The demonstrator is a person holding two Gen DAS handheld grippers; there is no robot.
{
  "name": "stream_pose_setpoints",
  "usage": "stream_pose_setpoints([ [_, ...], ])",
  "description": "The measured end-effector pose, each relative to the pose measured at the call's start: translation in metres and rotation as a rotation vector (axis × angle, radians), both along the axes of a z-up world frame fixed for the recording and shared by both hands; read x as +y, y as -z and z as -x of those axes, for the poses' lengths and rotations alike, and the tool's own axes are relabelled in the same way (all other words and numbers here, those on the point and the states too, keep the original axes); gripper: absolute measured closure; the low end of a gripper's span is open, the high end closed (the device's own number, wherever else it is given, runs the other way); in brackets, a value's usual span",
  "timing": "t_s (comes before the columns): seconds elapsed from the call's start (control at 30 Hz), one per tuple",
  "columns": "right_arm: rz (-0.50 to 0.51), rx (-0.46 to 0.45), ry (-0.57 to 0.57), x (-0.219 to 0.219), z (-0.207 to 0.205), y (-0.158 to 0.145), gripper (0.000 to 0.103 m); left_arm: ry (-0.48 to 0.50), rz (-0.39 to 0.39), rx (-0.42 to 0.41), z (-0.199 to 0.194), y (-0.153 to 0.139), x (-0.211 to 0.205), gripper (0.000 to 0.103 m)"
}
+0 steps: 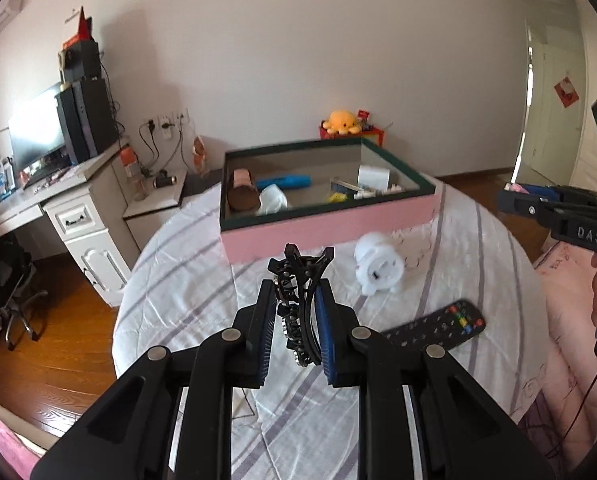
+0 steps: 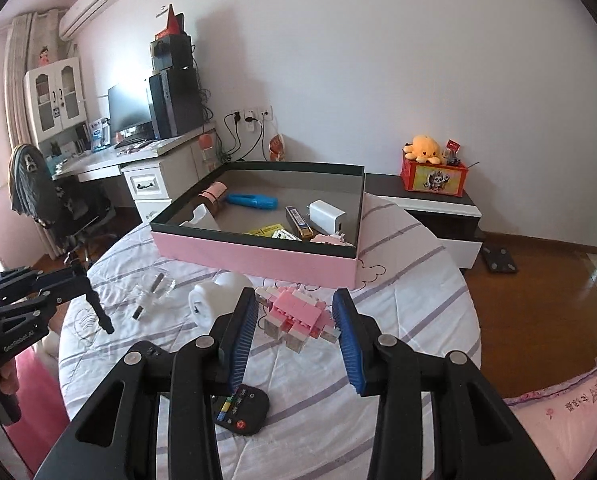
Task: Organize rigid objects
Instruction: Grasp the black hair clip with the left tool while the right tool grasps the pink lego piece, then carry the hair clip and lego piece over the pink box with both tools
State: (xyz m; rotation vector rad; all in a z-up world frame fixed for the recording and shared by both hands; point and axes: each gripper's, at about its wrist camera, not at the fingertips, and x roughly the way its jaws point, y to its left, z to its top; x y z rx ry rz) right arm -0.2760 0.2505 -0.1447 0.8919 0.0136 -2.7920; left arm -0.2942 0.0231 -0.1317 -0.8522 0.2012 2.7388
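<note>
A shallow pink cardboard box with dark rim [image 1: 330,220] sits far on the striped white bedspread [image 1: 186,292]. Nearer, the right gripper [image 2: 296,320] pinches a pink-and-white brick-built toy [image 2: 298,314]; the left gripper [image 1: 296,300] clamps a black plastic hair claw [image 1: 298,280].

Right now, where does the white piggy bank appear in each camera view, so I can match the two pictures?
Left wrist view: the white piggy bank lies on the bed, right of centre, just before the pink box.
Right wrist view: the white piggy bank lies left of centre, partly behind the right claw's left finger.
Shared landmark: the pink box, directly behind it in both.
</note>
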Motion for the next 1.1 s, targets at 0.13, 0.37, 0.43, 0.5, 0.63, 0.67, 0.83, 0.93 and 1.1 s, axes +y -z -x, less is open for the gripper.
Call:
stream_pose_setpoints([
  [0.13,0.002,0.039,0.004,0.002,-0.01,-0.013,0.063,0.013,-0.006,0.045,-0.005,-0.02,0.007,0.083],
  [0.37,0.006,0.087,0.002,0.004,-0.009,-0.033,0.063,0.062,0.003,0.126,-0.005,-0.055,0.028,0.083],
  [0.43,0.003,0.093,0.003,0.004,-0.004,-0.037,0.063,0.07,-0.001,0.141,-0.003,-0.062,0.032,0.083],
  [0.5,0.001,0.096,0.001,0.005,-0.002,-0.04,0.063,0.077,0.003,0.154,0.002,-0.069,0.037,0.083],
  [0.63,-0.001,0.103,-0.003,0.006,0.006,-0.044,0.063,0.085,0.008,0.156,0.015,-0.072,0.045,0.083],
  [0.67,-0.001,0.105,-0.003,0.007,0.008,-0.044,0.063,0.091,0.011,0.153,0.02,-0.072,0.047,0.083],
  [0.83,-0.01,0.093,-0.015,0.006,0.027,-0.042,0.063,0.099,0.023,0.138,0.043,-0.07,0.056,0.083],
  [0.93,-0.023,0.082,-0.025,0.005,0.046,-0.04,0.063,0.11,0.04,0.128,0.064,-0.068,0.064,0.083],
  [1.1,-0.037,0.061,-0.048,-0.001,0.082,-0.034,0.063,0.137,0.057,0.1,0.107,-0.064,0.078,0.083],
])
